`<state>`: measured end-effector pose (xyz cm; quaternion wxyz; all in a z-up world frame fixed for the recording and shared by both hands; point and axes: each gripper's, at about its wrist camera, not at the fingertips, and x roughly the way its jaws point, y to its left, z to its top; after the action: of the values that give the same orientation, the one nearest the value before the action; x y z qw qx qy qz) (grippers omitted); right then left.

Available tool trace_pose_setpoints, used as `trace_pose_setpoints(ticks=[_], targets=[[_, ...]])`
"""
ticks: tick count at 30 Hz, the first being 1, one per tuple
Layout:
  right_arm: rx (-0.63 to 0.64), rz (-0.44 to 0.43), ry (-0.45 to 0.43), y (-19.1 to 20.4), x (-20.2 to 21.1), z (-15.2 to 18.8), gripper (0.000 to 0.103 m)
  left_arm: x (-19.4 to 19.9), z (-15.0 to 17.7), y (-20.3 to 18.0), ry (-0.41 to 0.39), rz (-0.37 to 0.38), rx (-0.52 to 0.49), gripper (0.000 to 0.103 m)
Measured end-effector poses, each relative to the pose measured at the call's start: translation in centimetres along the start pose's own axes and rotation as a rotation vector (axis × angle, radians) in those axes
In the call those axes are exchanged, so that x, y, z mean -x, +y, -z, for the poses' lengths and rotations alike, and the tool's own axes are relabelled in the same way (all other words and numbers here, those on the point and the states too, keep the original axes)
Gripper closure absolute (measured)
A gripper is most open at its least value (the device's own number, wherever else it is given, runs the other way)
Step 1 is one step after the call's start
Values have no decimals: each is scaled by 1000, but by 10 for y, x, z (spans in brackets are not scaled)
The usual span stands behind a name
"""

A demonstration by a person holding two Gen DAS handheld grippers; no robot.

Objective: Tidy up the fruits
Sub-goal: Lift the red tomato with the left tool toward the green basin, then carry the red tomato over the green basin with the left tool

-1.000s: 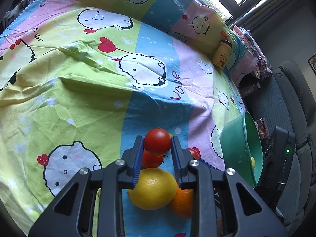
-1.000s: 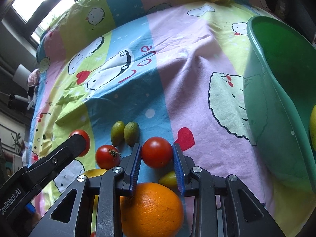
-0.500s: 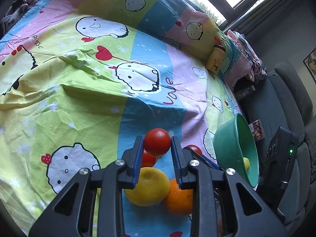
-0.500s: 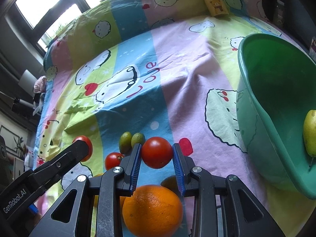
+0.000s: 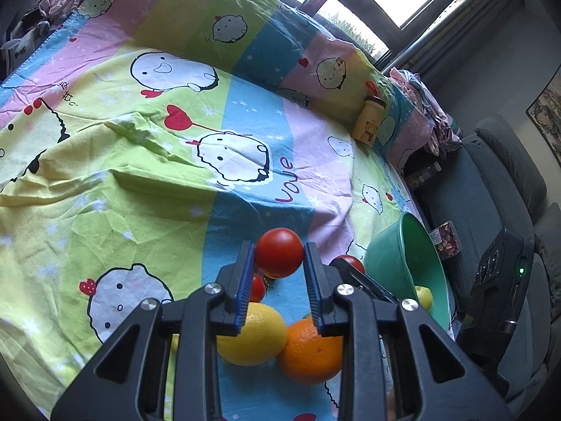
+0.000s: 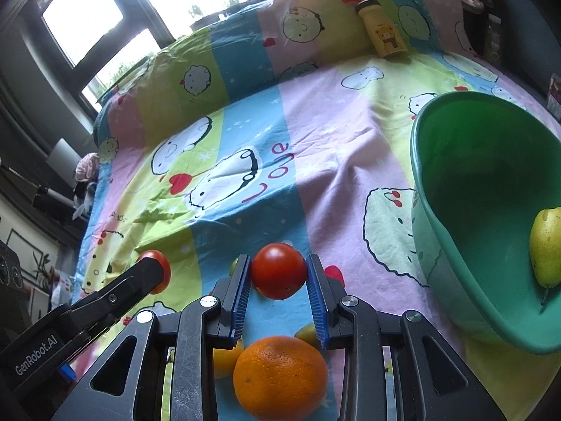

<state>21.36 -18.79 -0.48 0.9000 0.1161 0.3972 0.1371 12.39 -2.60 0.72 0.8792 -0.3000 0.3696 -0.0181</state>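
Observation:
My left gripper (image 5: 278,263) is shut on a red tomato (image 5: 278,256), held above the bedsheet. My right gripper (image 6: 278,275) is shut on another red tomato (image 6: 278,269), also lifted. Below them on the sheet lie an orange (image 5: 310,351) (image 6: 280,377), a yellow grapefruit (image 5: 254,336) and a third tomato (image 5: 257,287). The green bowl (image 6: 438,217) (image 5: 396,256) sits to the right, tilted, with a yellow-green pear (image 6: 545,245) inside. The left gripper and its tomato (image 6: 159,268) show at the left of the right wrist view.
A colourful cartoon bedsheet (image 5: 140,175) covers the bed. A yellow bear bottle (image 5: 370,124) (image 6: 384,33) lies at the far edge near the pillows. A grey sofa (image 5: 491,182) stands to the right, windows behind. Small green fruits are mostly hidden behind my right fingers.
Both grippers have risen with their tomatoes; the fruits on the sheet sit lower and farther in view. The bowl's pear has come into the right wrist view.

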Motion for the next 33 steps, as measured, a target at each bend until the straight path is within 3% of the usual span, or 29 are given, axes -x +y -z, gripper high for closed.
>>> trace_pose_setpoints(ticks=[18,33], targets=[[35,-67,-187,6,37,-2,70,22,2,-8,-107,52,-41,75],[5,-108,-278,-4,57,-3,70,32,7,-28,-171,105,-110,75]])
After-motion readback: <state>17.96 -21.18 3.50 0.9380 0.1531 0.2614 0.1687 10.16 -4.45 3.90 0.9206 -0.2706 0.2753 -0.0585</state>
